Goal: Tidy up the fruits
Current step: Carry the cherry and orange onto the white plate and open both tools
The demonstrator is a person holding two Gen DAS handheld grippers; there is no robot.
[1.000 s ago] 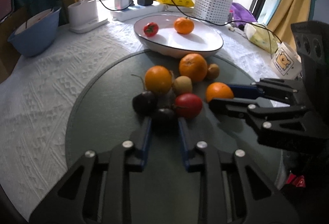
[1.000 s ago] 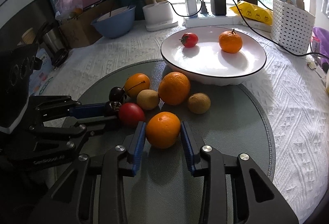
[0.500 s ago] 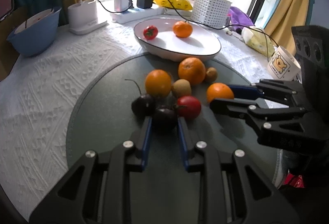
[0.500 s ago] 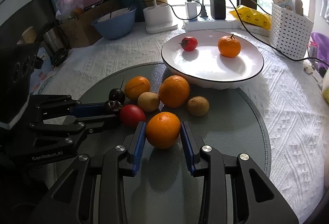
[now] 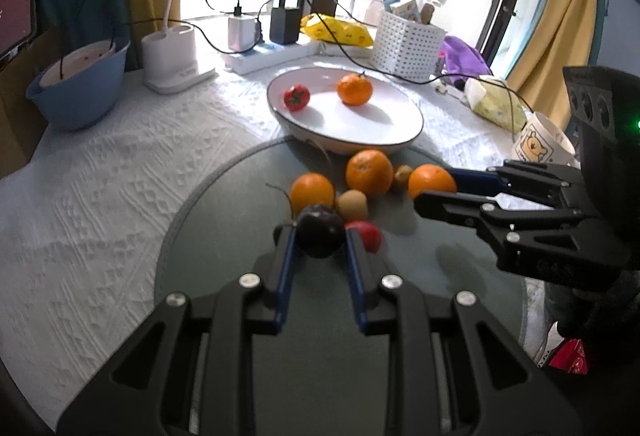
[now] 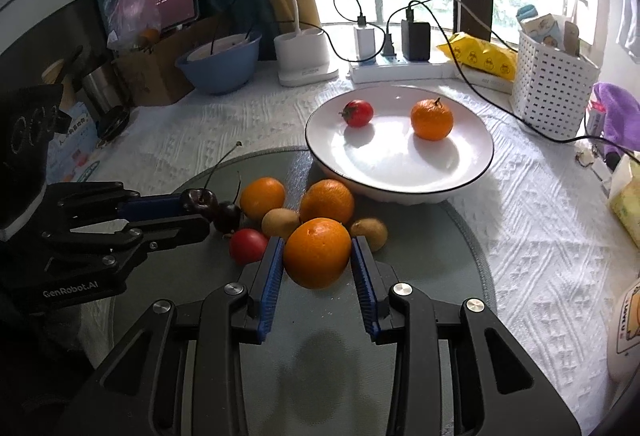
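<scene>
Left tool: is angling down toward the mat; its blue pads are pinching a dark cherry, and nothing more is fitting between them.
Cherry: is sitting raised off the mat between the pads, its stem rising up and away in the right wrist view.
Right tool: is also tilting downward, reaching in from the right; its pads are gripping an orange on both sides.
Orange: is hanging clear of the mat, its shadow lying below on the mat.
Second cherry: is resting on the mat just beside the left tool's tip.
Heap: two oranges, two kiwis and a tomato are lying close together on the mat, between the tools and the plate.
Plate: is standing on the counter at the mat's far edge, holding a tomato and a tangerine, well apart.
</scene>
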